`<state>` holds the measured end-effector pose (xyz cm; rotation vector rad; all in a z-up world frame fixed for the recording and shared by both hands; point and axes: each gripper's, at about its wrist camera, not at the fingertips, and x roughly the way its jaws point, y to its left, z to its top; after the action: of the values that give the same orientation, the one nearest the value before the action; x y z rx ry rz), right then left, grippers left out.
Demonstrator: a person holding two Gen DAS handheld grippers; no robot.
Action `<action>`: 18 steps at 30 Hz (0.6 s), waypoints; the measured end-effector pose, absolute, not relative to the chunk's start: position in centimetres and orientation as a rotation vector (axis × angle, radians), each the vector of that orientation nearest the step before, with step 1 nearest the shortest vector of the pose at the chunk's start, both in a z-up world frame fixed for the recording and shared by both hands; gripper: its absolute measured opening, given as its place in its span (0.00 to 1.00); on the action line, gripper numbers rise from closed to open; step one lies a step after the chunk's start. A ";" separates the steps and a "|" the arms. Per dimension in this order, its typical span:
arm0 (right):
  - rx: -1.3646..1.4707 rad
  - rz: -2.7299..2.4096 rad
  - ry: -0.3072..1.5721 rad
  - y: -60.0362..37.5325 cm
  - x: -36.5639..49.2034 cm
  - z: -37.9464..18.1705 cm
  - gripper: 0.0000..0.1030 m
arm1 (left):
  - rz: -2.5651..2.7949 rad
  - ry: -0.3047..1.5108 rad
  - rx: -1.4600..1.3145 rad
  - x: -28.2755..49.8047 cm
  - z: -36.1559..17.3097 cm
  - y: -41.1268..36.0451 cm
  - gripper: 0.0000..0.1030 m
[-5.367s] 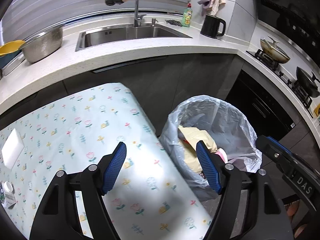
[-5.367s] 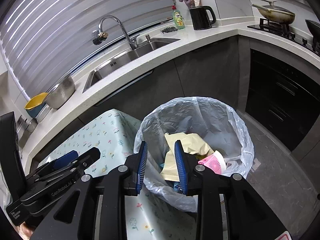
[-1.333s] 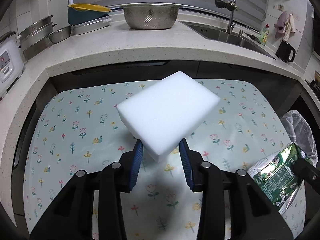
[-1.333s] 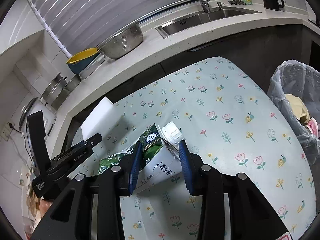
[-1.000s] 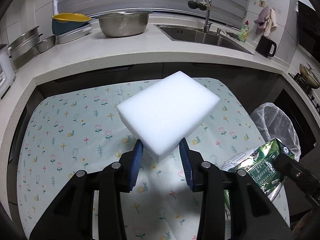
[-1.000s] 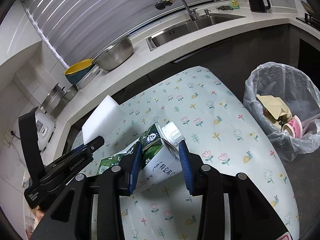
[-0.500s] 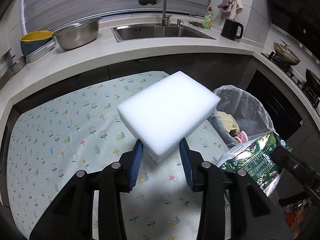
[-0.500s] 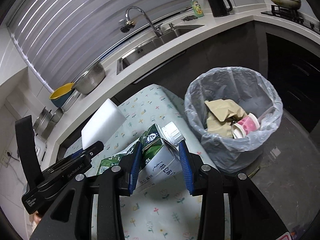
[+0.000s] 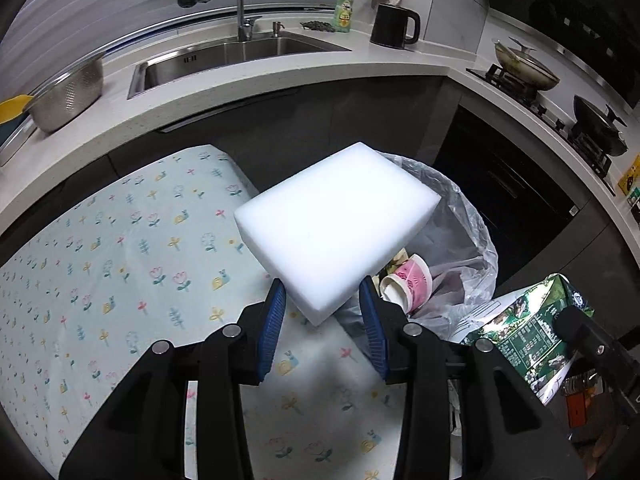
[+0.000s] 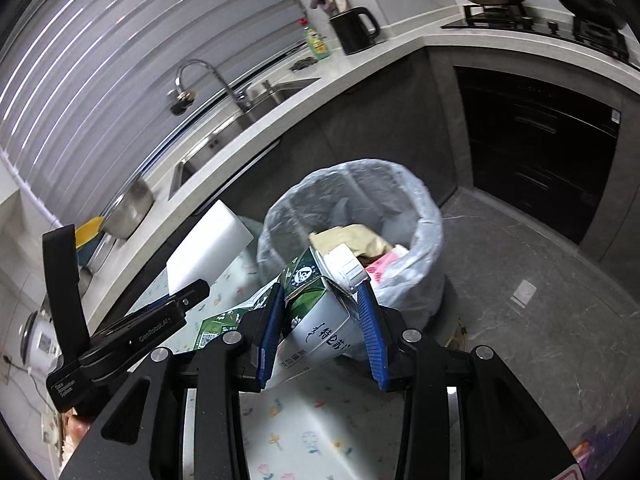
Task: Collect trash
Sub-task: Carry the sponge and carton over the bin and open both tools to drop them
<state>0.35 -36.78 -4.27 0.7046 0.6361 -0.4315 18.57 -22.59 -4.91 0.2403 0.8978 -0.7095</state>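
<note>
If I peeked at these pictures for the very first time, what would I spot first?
First, the big white foam block, pinched at one corner by the left gripper and held partly over the flowery tablecloth. Next, the green and white milk carton squeezed in the right gripper. Just past both stands the trash bin with its clear bag, already holding a pink paper cup and crumpled paper.

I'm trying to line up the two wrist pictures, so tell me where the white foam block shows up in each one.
Left wrist view: the white foam block fills the centre, clamped at its near corner in the left hand-held gripper.
Right wrist view: it sits left of centre, sticking up beyond that gripper.
Shared landmark: the lined trash bin, just behind the block in both.
</note>
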 end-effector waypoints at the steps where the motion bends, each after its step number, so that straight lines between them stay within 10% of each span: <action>1: 0.709 -0.441 0.634 -37.2 0.1 -4.4 0.35 | -0.716 0.904 0.243 18.6 -5.1 -23.4 0.35; 18: 0.721 -0.521 0.590 -41.9 -0.1 -4.5 0.35 | -0.737 0.905 0.228 19.7 -5.2 -28.1 0.63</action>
<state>-0.09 -41.93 -4.52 0.7209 0.5904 -0.5211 19.67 -28.12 -5.16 0.2280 0.9051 -0.7371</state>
